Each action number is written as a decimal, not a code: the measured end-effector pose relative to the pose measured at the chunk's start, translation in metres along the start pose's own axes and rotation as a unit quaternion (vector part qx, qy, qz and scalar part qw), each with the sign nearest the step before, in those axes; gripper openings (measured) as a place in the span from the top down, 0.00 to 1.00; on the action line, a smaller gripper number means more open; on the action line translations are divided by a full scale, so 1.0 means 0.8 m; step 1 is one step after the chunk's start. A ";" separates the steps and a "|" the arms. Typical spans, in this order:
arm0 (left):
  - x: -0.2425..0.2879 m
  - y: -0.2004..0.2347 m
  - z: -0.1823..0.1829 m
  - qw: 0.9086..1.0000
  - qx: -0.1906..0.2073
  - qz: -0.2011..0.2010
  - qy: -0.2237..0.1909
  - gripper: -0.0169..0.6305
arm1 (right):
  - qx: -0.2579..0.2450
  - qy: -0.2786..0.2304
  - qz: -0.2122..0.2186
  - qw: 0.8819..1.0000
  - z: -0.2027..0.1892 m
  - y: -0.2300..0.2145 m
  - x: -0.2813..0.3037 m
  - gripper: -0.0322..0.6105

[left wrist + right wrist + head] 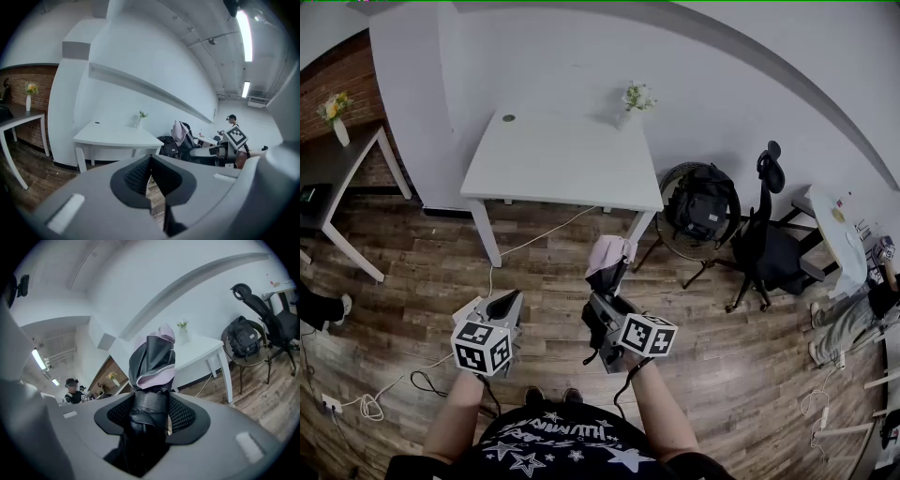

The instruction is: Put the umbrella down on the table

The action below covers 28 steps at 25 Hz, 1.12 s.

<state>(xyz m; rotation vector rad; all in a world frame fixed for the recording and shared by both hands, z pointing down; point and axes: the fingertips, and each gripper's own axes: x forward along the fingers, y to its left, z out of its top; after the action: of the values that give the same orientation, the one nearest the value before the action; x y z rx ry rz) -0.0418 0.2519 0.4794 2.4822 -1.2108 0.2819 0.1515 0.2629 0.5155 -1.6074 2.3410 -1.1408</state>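
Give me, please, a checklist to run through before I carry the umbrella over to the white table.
1. Grip on the umbrella: ok, the right gripper is clamped on its lower end.
2. Umbrella folded: ok.
3. Left gripper free: ok, shut with nothing in it.
4. Bare room on the white table: ok, only a flower vase near its far edge.
5. Umbrella over the table: not ok, it is over the wood floor, short of the table.
6. Way ahead: not ok, a cable crosses the floor by the table leg.
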 end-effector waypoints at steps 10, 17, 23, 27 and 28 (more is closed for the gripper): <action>-0.010 0.008 -0.010 1.000 -0.004 0.000 0.006 0.97 | -0.005 0.010 0.007 1.000 -0.009 0.010 0.007 0.58; -0.022 0.035 -0.029 1.000 -0.022 0.003 0.014 0.97 | -0.002 0.009 -0.009 1.000 -0.022 0.015 0.017 0.58; -0.022 0.075 -0.027 1.000 -0.030 0.002 0.008 0.97 | -0.005 0.003 -0.008 1.000 -0.024 0.029 0.038 0.58; -0.020 0.098 -0.027 0.999 -0.045 0.004 0.010 0.97 | -0.006 0.008 -0.001 1.000 -0.029 0.038 0.049 0.58; -0.020 0.102 -0.028 0.999 -0.048 0.004 0.011 0.97 | -0.006 0.010 -0.001 1.000 -0.031 0.037 0.050 0.58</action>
<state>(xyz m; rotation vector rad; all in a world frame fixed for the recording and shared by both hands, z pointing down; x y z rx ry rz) -0.1169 0.2262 0.5137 2.3861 -1.1964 0.2459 0.0992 0.2475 0.5281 -1.6099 2.3631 -1.1505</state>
